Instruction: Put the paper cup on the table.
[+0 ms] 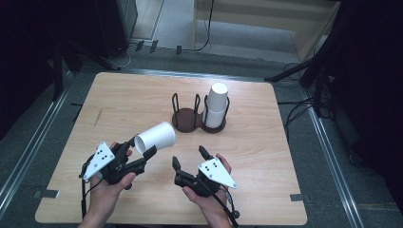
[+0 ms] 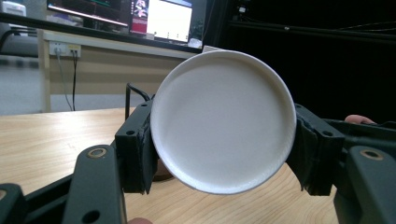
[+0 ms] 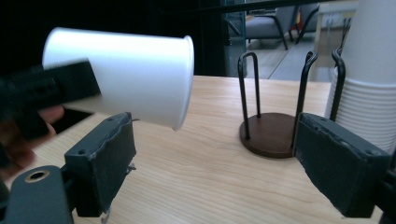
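Note:
A white paper cup point(image 1: 156, 136) lies on its side in the air, mouth toward the table's middle. My left gripper point(image 1: 141, 147) is shut on it near its base, above the front left of the table. In the left gripper view the cup's round bottom point(image 2: 223, 121) sits pinched between both pads point(image 2: 135, 154). My right gripper point(image 1: 189, 156) stands open and empty just right of the cup. In the right gripper view the cup point(image 3: 126, 74) hangs at upper left, above and beyond the open right gripper point(image 3: 224, 163).
A dark wire cup holder point(image 1: 192, 118) with two bays stands at the wooden table's point(image 1: 261, 152) centre. Its right bay holds a stack of white cups point(image 1: 216, 104); the left bay point(image 3: 268, 135) has none. Cables and black stands ring the table on the floor.

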Available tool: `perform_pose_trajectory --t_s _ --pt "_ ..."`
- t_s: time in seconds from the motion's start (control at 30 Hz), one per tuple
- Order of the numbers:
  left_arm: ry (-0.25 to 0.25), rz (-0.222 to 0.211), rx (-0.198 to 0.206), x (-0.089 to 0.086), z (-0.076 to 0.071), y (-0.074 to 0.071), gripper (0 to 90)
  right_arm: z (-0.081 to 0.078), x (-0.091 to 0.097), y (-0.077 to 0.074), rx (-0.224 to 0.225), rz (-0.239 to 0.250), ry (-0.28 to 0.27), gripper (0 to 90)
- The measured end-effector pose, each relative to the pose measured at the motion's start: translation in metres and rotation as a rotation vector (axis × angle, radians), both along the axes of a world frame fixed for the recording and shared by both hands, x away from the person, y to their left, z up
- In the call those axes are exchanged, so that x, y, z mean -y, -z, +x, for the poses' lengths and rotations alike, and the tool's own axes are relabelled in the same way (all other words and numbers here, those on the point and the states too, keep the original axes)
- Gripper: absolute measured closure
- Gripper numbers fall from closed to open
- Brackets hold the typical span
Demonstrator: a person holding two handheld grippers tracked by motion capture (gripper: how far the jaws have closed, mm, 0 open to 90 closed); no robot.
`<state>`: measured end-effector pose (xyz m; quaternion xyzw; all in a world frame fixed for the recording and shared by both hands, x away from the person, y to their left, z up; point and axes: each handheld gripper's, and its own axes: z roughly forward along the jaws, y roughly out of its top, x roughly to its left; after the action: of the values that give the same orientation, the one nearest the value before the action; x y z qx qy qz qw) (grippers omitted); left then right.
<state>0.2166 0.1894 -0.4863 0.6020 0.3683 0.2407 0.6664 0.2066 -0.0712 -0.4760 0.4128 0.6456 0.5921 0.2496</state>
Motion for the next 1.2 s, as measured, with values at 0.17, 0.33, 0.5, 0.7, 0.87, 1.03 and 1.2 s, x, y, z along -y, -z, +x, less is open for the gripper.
perform_pose_trajectory --t_s 0.17,0.33,0.5,0.7,0.87,1.03,1.2 --pt "0.002 -0.008 0.005 0.001 0.000 0.002 34.9 0.002 0.003 -0.007 -0.101 0.115 0.010 9.9" --pt "0.002 -0.009 0.006 0.002 0.000 0.003 34.9 0.004 -0.002 -0.010 -0.200 0.220 0.018 0.0" --pt "0.015 -0.008 0.012 0.005 -0.001 0.005 34.9 0.009 -0.006 -0.010 -0.313 0.385 0.037 0.4" --pt "0.020 -0.005 0.012 0.008 -0.001 0.006 34.9 0.007 -0.010 -0.012 -0.379 0.495 0.118 1.6" --pt "0.021 0.004 0.017 0.010 -0.002 0.006 34.9 0.008 -0.011 -0.011 -0.475 0.655 0.143 0.1" --pt "0.024 0.007 0.021 0.012 -0.003 0.007 34.9 0.011 -0.012 -0.008 -0.555 0.778 0.131 0.1" --pt "0.023 0.013 0.026 0.014 -0.004 0.009 34.9 0.014 -0.015 -0.006 -0.641 0.882 0.118 0.2"
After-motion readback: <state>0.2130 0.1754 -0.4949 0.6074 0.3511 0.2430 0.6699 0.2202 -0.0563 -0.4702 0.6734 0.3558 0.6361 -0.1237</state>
